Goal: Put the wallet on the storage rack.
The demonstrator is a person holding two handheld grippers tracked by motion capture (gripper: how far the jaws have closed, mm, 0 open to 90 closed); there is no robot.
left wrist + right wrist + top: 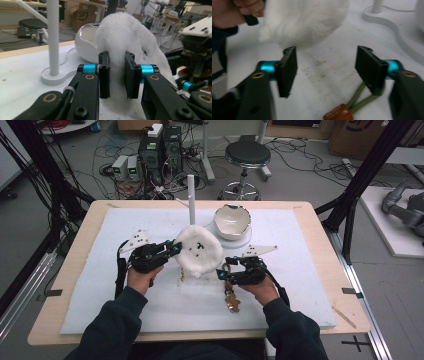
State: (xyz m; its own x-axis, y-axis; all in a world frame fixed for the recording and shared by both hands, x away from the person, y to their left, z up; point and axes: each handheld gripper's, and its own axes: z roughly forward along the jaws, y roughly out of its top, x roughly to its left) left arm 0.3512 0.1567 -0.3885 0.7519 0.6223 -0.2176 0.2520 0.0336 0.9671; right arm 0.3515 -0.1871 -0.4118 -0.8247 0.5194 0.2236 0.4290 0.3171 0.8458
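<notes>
A white fluffy plush [199, 251] sits in the middle of the desk, lifted a little off the white foam mat [100, 290] that covers most of the wooden desk [60, 320]. It is round and furry, with small dark marks on its top. The left gripper [176, 248] comes in from the left and is clamped on the plush's left edge; in the left gripper view [117, 75] a fold of white fur is squeezed between the two black jaws, which stand close together.

The right gripper [222, 271] is just to the near right of the plush, with its jaws standing apart and nothing between them. In the right gripper view [325, 72] bare mat shows between the two black jaws, and the plush [307, 20] hangs beyond their tips, not touching them.

A small brown tag on an olive-green cord [339, 112] lies on the mat under the right gripper; in the high view it appears as a brown charm [232, 301] near the right hand [262, 290].

Just beyond the plush, on the far side, stands a thin white post [191, 200] on a flat white base. To its right rests a white bowl shaped like a cracked eggshell [232, 221], close to the plush's far right edge. The left hand [140, 277] holds its gripper from the near left.
</notes>
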